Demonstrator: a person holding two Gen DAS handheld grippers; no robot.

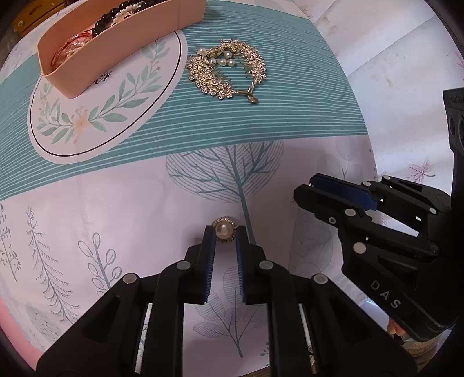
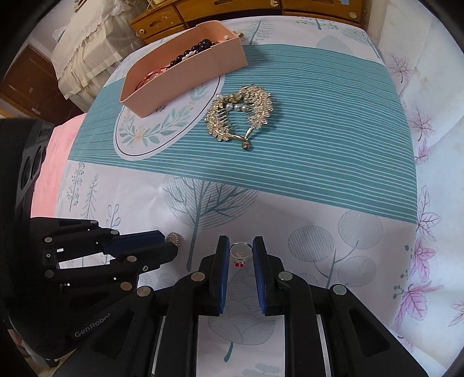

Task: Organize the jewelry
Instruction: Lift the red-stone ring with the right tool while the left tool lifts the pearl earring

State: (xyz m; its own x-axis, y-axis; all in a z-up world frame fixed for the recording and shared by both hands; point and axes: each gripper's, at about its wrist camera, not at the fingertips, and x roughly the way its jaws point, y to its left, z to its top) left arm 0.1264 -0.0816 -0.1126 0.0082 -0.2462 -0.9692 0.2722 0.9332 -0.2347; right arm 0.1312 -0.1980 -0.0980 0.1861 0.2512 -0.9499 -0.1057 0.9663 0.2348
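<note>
My left gripper (image 1: 224, 232) is shut on a gold-rimmed pearl brooch (image 1: 224, 231), held at the fingertips just above the cloth; the brooch also shows in the right wrist view (image 2: 173, 239). My right gripper (image 2: 240, 246) is shut on a small silver ring with a red charm (image 2: 239, 251). A gold rhinestone hair comb with pearls (image 1: 227, 68) (image 2: 242, 111) lies on the teal striped band. A pink tray (image 1: 95, 62) (image 2: 185, 78) behind it holds a black-and-pearl bead strand (image 2: 192, 52) and a pink bangle (image 1: 69, 52).
The table is covered by a patterned cloth (image 1: 116, 203) with trees and leaves. A pink fabric edge (image 2: 58, 150) lies at the left. Wooden drawers (image 2: 232, 8) stand behind the table. The right gripper body (image 1: 391, 246) sits close to the left one.
</note>
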